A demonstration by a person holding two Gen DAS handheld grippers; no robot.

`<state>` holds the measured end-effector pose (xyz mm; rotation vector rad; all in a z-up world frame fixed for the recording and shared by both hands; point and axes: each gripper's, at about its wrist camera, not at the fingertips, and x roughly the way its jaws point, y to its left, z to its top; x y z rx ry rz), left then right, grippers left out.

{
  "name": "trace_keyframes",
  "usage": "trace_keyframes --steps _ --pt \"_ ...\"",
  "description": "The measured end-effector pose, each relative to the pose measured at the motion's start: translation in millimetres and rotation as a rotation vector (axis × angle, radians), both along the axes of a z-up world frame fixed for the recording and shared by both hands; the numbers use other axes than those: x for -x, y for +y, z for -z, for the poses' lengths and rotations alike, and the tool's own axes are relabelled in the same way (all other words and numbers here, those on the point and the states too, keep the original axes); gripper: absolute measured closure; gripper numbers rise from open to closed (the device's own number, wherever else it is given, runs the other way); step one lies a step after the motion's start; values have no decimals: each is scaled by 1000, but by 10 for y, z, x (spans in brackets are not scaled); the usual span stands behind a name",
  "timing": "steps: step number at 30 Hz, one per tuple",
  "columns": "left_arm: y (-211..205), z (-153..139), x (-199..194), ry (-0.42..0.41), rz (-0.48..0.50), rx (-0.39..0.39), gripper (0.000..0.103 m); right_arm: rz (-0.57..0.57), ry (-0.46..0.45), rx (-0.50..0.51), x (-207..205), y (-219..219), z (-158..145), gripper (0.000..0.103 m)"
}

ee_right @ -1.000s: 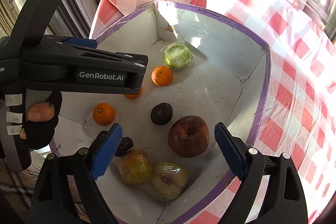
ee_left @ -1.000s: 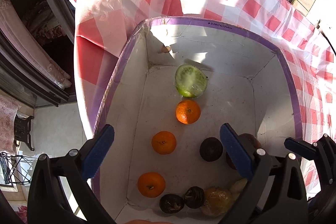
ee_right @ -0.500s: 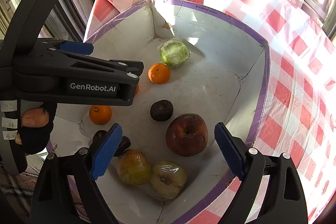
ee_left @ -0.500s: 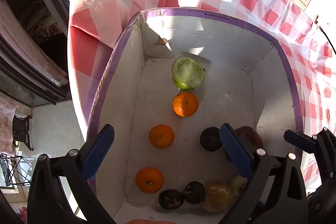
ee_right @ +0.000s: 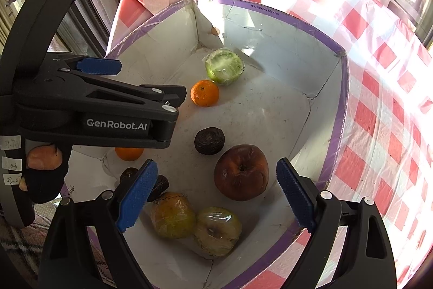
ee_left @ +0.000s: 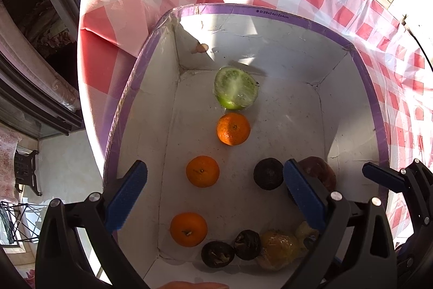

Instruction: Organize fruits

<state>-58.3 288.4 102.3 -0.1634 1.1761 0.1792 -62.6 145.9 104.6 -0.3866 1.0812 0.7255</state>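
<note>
Orange mandarins (ee_left: 202,171) line the box (ee_left: 270,13) floor beneath the left gripper (ee_left: 213,197), fingers wide and empty; right gripper (ee_right: 216,194), equally wide, hovers above the brown apple (ee_right: 240,172). Descend straight, straddling one fruit, avoiding neighbours.

Both views shifted slightly over the box (ee_left: 270,14), left gripper (ee_left: 213,194) pulled back a little, fruit unmoved

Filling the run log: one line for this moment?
left gripper: open, empty | right gripper: open, empty | both over box | oranges, brown apple inside
</note>
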Motion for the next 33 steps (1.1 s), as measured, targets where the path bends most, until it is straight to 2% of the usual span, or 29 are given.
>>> trace_keyframes --steps 23,28,33 --pt "-17 20 15 16 15 7 2 1 21 -1 3 19 30 16" --pt "26 39 49 0 -5 61 2 1 27 -7 16 -5 36 16" --pt "76 10 38 5 -48 22 2 11 26 -24 44 -76 26 16"
